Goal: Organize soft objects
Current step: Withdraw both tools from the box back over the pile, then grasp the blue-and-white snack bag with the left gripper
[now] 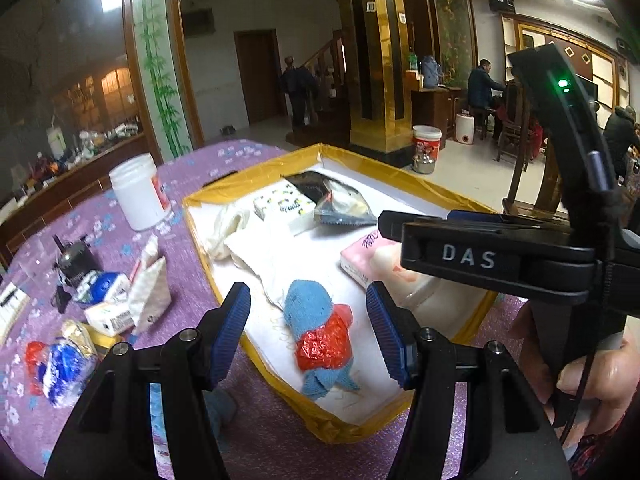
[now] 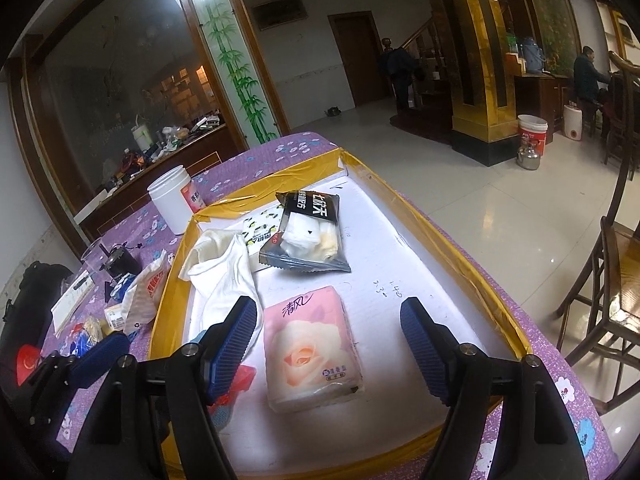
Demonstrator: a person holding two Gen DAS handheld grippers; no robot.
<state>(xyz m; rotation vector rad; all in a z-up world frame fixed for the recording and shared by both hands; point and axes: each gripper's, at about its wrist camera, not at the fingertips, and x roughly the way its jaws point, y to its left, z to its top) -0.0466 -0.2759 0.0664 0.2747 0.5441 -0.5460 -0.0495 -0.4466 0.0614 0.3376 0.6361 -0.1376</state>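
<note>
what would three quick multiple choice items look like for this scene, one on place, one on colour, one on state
1. Where is the pink tissue pack?
A. inside the yellow-edged tray
B. on the floor
C. on a chair

2. What colour is the wrapper around the blue cloth?
A. green
B. red
C. black

3. How are the left gripper jaws?
A. shut on the cloth
B. shut on nothing
C. open

Answers: 1 A, it lies on the tray's white floor. 2 B, red plastic covers the cloth's middle. 3 C, both pads stand apart either side of the cloth.
</note>
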